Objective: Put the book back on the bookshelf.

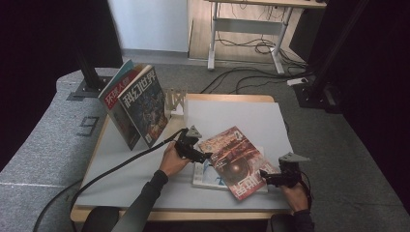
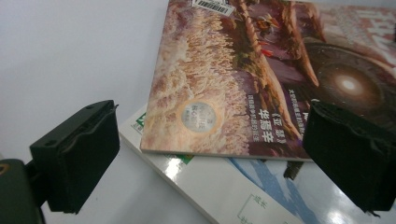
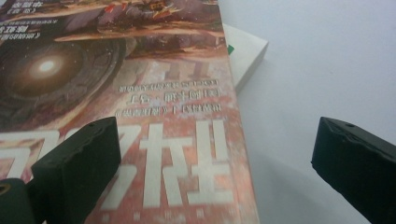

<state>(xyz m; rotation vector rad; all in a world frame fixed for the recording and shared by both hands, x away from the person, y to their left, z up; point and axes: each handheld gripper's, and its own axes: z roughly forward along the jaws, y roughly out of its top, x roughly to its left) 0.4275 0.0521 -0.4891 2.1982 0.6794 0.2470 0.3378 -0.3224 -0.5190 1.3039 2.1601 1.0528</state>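
Note:
A reddish-brown magazine point(image 1: 235, 162) lies skewed on top of a white book point(image 1: 205, 175) near the table's front. My left gripper point(image 1: 207, 155) stands open at the magazine's left edge; in the left gripper view its black jaws straddle the magazine point(image 2: 243, 79) and the white book point(image 2: 219, 186) beneath. My right gripper point(image 1: 265, 175) stands open at the magazine's lower right corner. In the right gripper view the magazine's spine edge point(image 3: 238, 154) runs between the jaws, with the white book's corner point(image 3: 245, 51) poking out beyond.
Two magazines point(image 1: 138, 104) stand leaning against a pale rack point(image 1: 175, 100) at the table's back left. The table top point(image 1: 241, 118) is pale grey. Cables trail from the left gripper over the front left edge. A desk frame point(image 1: 246, 29) stands on the floor behind.

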